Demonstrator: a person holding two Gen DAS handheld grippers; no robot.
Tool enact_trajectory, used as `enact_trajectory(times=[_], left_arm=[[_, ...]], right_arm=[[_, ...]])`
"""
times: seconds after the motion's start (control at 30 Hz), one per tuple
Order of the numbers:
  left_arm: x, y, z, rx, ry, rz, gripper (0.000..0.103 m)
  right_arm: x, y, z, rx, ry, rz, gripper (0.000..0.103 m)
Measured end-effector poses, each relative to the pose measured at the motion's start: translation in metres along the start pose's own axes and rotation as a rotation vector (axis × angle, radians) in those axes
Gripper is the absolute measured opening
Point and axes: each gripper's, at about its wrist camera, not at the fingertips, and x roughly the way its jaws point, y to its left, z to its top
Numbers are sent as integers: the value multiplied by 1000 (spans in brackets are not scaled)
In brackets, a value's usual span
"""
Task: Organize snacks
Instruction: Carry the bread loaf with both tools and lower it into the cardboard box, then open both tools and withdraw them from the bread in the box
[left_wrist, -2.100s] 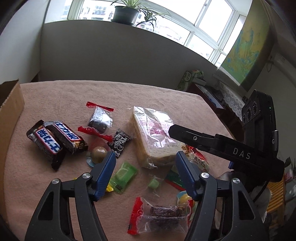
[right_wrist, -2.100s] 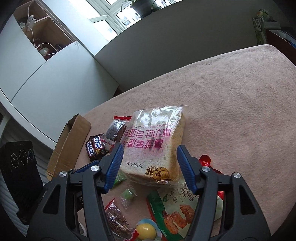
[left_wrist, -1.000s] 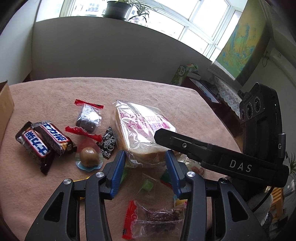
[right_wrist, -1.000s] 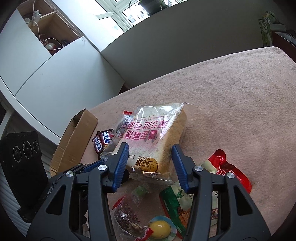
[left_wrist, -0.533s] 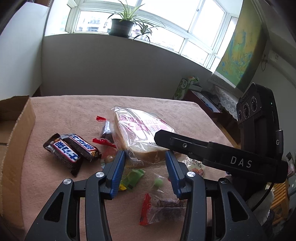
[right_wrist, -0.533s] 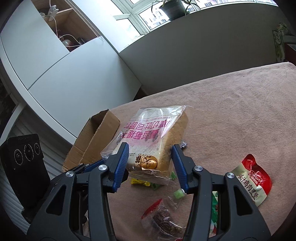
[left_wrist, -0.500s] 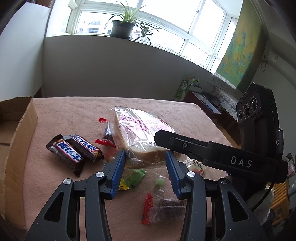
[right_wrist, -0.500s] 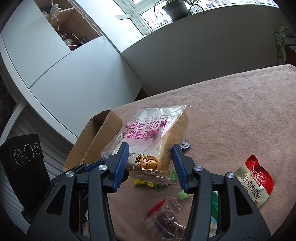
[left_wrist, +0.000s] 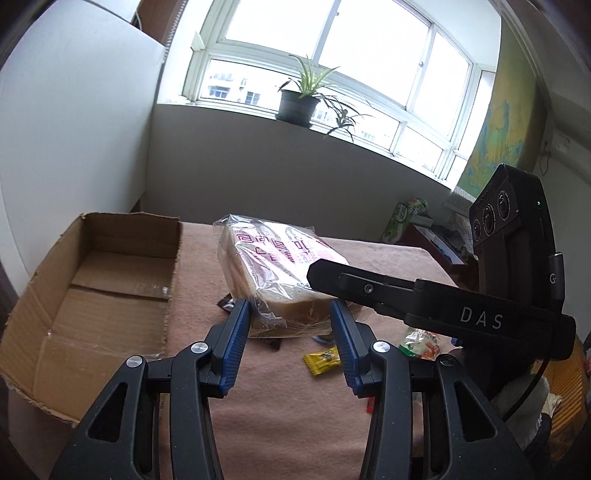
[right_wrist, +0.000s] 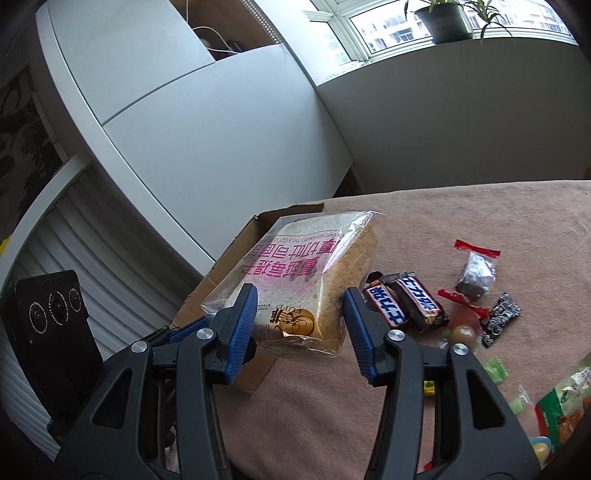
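Your bag of bread (left_wrist: 275, 269) is a clear plastic pack of thick sliced loaf, printed with pink characters across its top face and a gold round mark (right_wrist: 293, 321) at the near end. It is off the table (left_wrist: 280, 398), raised between your two tools, next to the open cardboard box (left_wrist: 92, 288).

Your left tool (left_wrist: 290, 314) is clenched on the near end of the bag, with both blue pads against its sides. Your right tool (right_wrist: 299, 306) grips the same bag from its own side, the pads pressing the loaf and the crinkled wrap.

The bag hides part of the box's rim in the right wrist view. The chocolate bars (right_wrist: 404, 302) sit partly behind your right tool's finger. A green packet (right_wrist: 565, 406) is cut off at the edge. In the left wrist view, the dark wrappers under the bag are too hidden to identify.
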Motion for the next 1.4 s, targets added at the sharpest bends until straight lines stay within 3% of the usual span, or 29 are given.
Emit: enact_trajectory(times=[0.3,0.63,0.9,1.4], left_arm=[[-30,60,-2,-89,-50,78,43],[-43,123,-10,-165,-43,119,43],[-40,136,-19,-171,-20,177,43],[-48,118,-12,-154,-65,145,42]], right_arm=[[63,58,3,-50,50,65,51],[118,82,-6,-77,123,84,51],[124,86,-4,-82,121,55,52],[72,60,2,-86,53,-23,62]])
